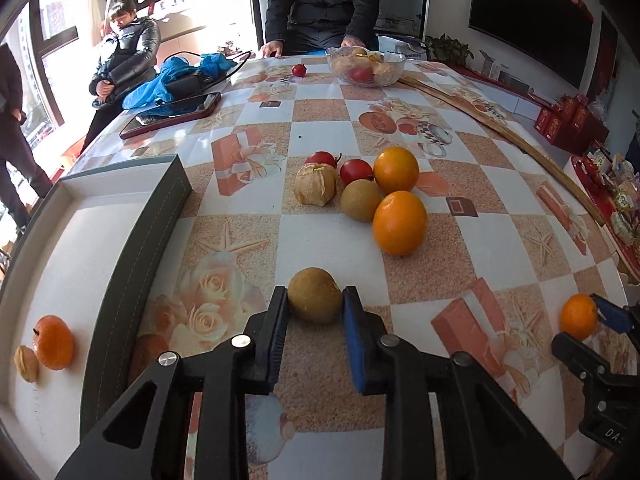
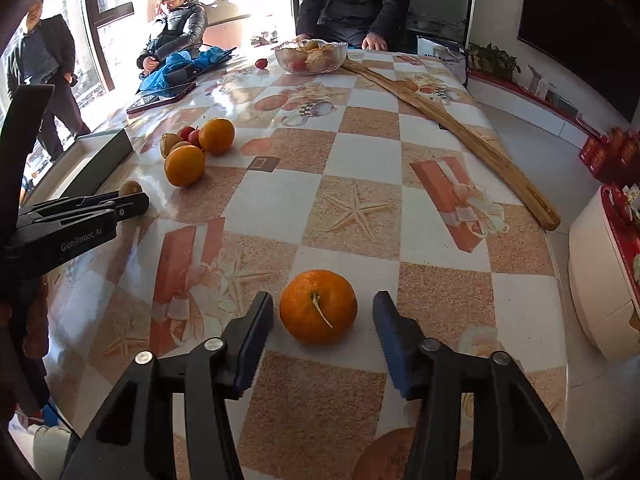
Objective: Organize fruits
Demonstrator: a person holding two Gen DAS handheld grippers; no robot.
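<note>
Left wrist view: the left hand-held gripper (image 1: pixel 315 304) has its two pads pressed against the sides of a brown round fruit (image 1: pixel 315 295) that sits on the table (image 1: pixel 320 128), so it is clamped on that fruit. Taking this fruit as the landmark, a grey tray (image 1: pixel 132 216) lies just to its left, holding a small mandarin (image 1: pixel 53 343) and a pale nut-like fruit (image 1: pixel 26 363) side by side. Beyond the brown fruit, farther up the table, sits a cluster: two oranges (image 1: pixel 399 223), another brown fruit (image 1: pixel 361 200), a husked physalis (image 1: pixel 315 183) and two red cherry tomatoes (image 1: pixel 356 171). Much farther off stand a glass bowl (image 1: pixel 366 65) of fruit and a lone tomato (image 1: pixel 299 70); a phone (image 1: pixel 171 115) lies far left.

In the right wrist view, the right hand-held gripper (image 2: pixel 323 320) is spread wide, its fingers on either side of a stemmed mandarin (image 2: pixel 318 306) without touching it. This mandarin rests on the table well to the right of the brown fruit. A long wooden stick (image 2: pixel 460 132) lies along the table's far right edge.
</note>
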